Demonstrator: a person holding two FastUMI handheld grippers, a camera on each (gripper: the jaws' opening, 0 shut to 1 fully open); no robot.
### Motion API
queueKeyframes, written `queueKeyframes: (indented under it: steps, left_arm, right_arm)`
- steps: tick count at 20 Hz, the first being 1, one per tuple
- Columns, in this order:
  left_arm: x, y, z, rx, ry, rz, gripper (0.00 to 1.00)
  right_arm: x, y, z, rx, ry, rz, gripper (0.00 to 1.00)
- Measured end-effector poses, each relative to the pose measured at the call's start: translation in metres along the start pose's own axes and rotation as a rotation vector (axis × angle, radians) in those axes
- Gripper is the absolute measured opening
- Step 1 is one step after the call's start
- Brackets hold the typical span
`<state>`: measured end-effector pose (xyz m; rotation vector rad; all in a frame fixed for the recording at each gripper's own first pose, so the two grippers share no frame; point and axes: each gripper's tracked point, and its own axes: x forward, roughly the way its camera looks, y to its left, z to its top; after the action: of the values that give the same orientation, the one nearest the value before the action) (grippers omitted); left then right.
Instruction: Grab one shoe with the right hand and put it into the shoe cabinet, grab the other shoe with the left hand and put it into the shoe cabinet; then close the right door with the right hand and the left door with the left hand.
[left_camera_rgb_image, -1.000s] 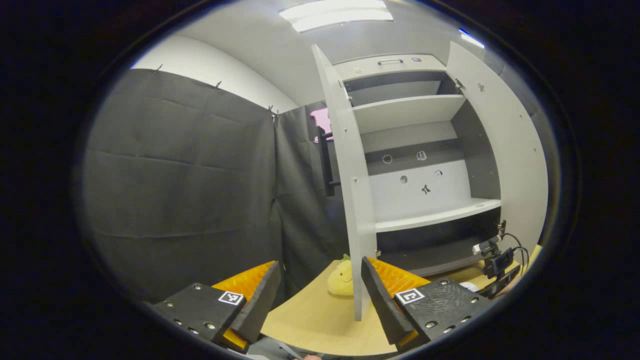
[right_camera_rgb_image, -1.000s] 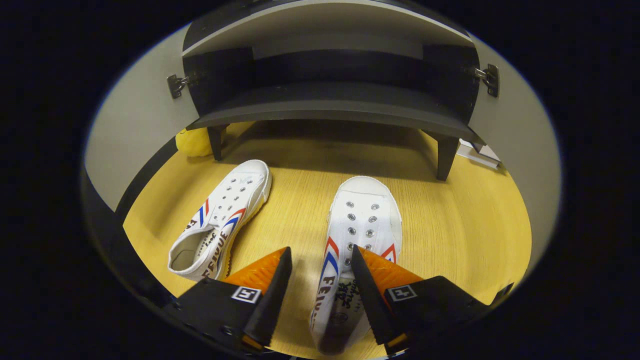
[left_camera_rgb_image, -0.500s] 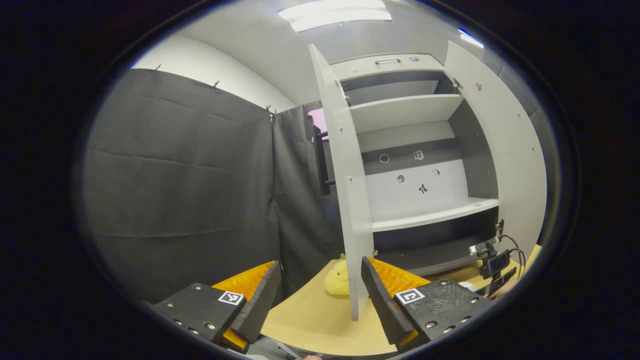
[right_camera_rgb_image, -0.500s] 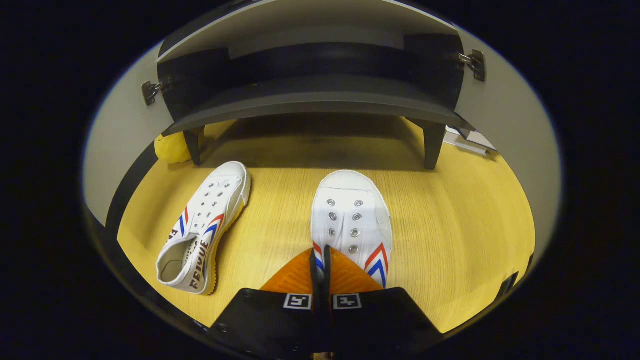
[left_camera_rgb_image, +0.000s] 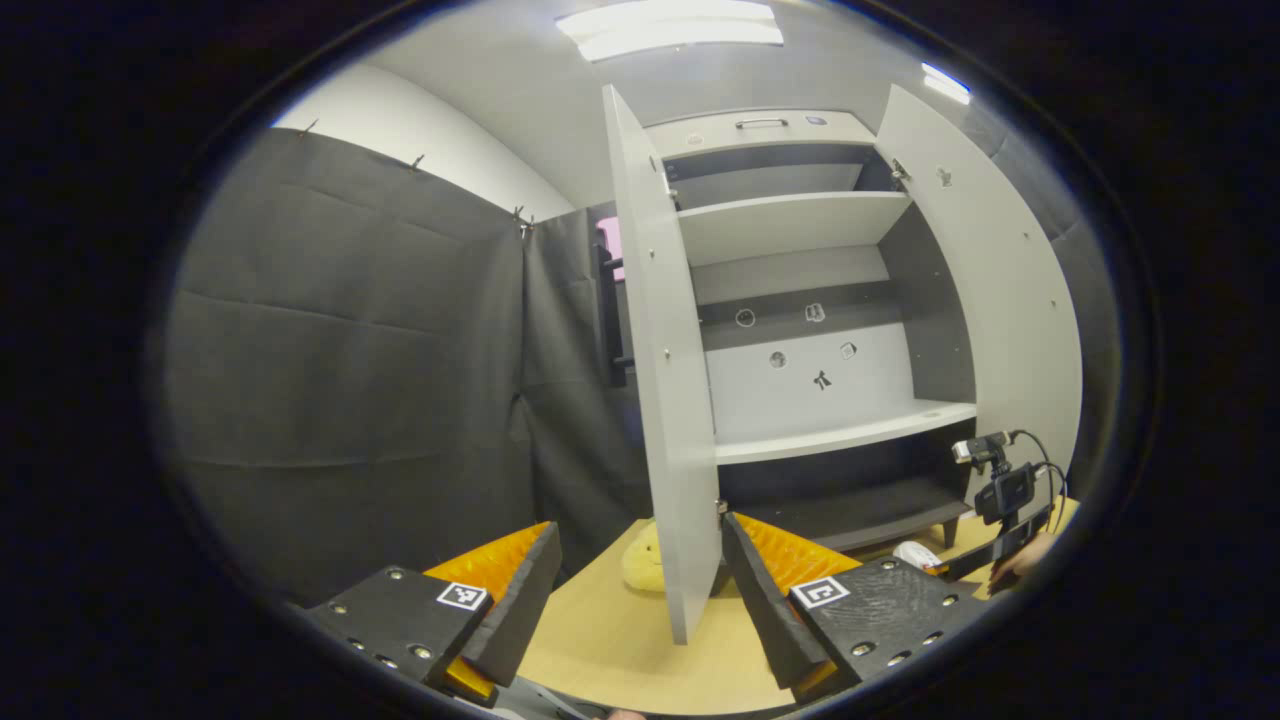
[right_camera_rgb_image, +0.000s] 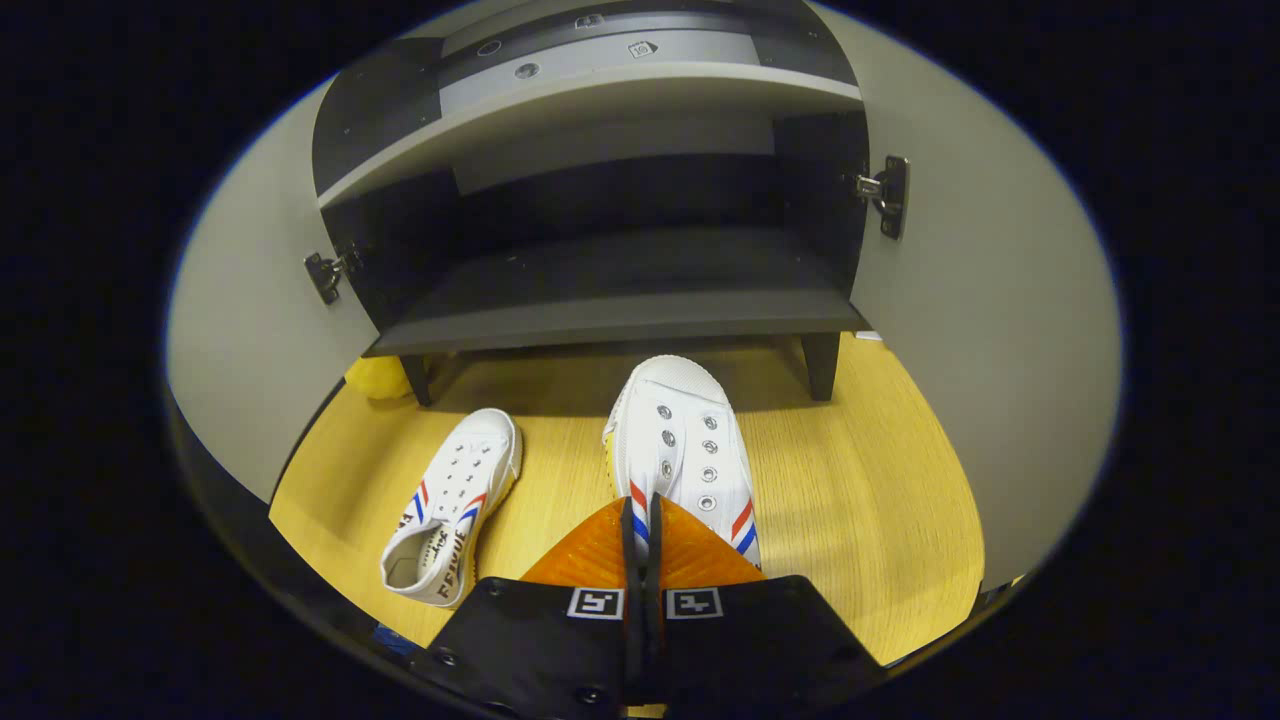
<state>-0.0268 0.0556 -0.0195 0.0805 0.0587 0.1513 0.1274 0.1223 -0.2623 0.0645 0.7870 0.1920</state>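
In the right gripper view my right gripper (right_camera_rgb_image: 641, 512) is shut on the side wall of a white canvas shoe (right_camera_rgb_image: 683, 450) with red and blue stripes. That shoe hangs above the wooden floor (right_camera_rgb_image: 860, 500), toe toward the shoe cabinet's dark bottom shelf (right_camera_rgb_image: 620, 305). The other white shoe (right_camera_rgb_image: 455, 505) lies on the floor to the left. In the left gripper view my left gripper (left_camera_rgb_image: 640, 560) is open and holds nothing, facing the edge of the cabinet's left door (left_camera_rgb_image: 660, 400). The right door (left_camera_rgb_image: 985, 300) is swung wide. The right gripper (left_camera_rgb_image: 1000, 490) shows far off at lower right.
A yellow plush toy (left_camera_rgb_image: 640, 568) sits on the floor by the left door's foot, also visible as the plush (right_camera_rgb_image: 378, 378) beside a cabinet leg. Both doors stand open, flanking the shelves (left_camera_rgb_image: 830, 435). A black cloth wall (left_camera_rgb_image: 350, 380) closes the left side.
My right gripper closed on the right-hand shoe and lifted it, bringing more of the cabinet into its view. The left gripper drifted slightly, staying open.
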Motion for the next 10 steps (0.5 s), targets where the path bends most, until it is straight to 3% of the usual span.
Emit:
queueKeyframes:
  steps: [1,2,10]
  left_arm:
    - [0.001,-0.004,0.000,-0.003,-0.003,-0.012,0.93]
    - [0.003,-0.008,0.001,-0.004,-0.006,-0.023,0.93]
    - [0.015,-0.033,-0.002,-0.031,-0.016,-0.097,0.94]
  right_arm:
    - [-0.010,0.001,0.009,0.009,-0.018,0.010,0.05]
    - [-0.020,0.003,0.018,0.017,-0.035,0.019,0.01]
    - [-0.098,0.014,0.117,0.073,-0.219,0.088,0.01]
